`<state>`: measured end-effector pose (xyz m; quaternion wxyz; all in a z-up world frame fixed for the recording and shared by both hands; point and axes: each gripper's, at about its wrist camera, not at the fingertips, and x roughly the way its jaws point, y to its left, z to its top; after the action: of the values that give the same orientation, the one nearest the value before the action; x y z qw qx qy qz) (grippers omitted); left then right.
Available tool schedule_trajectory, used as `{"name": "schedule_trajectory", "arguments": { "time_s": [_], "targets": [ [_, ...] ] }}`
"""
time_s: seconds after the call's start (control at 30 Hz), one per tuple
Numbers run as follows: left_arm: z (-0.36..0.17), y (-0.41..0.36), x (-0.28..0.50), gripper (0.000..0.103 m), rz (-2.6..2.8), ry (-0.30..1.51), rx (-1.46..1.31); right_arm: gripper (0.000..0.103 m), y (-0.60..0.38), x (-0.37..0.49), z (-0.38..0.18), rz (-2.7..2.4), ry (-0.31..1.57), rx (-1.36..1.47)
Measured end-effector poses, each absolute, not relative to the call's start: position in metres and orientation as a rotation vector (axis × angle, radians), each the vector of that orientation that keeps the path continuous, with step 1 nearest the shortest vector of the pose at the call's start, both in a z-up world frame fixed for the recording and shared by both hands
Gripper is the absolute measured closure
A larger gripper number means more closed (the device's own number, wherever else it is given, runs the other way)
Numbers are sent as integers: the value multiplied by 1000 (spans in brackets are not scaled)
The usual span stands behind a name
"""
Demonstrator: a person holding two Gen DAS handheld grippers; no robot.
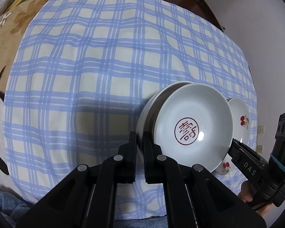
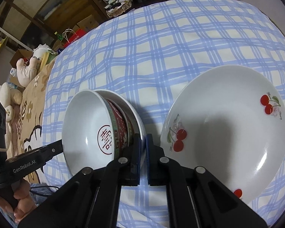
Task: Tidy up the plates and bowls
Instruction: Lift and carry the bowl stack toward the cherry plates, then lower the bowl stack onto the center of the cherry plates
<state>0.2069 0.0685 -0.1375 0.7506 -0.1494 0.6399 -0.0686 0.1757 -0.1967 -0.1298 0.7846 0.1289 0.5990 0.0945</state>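
Left gripper (image 1: 140, 148) and right gripper (image 2: 143, 152) each pinch the nested bowls' (image 2: 96, 131) rims. Uneven lift risks slipping onto the cherry plate (image 2: 224, 133).

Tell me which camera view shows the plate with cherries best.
The right wrist view: the cherry plate fills its right half, with the whole inside and cherry prints visible. In the left wrist view only a narrow part of the plate shows behind the bowl with the red character.
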Motion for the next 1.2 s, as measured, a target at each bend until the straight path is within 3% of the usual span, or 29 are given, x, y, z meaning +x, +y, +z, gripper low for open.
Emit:
{"name": "schedule_trajectory", "arguments": {
  "time_s": [1.2],
  "targets": [
    [-87,37,197,98,-260,1292,-337,96,-238,151,-70,150,1188,301]
  ]
}}
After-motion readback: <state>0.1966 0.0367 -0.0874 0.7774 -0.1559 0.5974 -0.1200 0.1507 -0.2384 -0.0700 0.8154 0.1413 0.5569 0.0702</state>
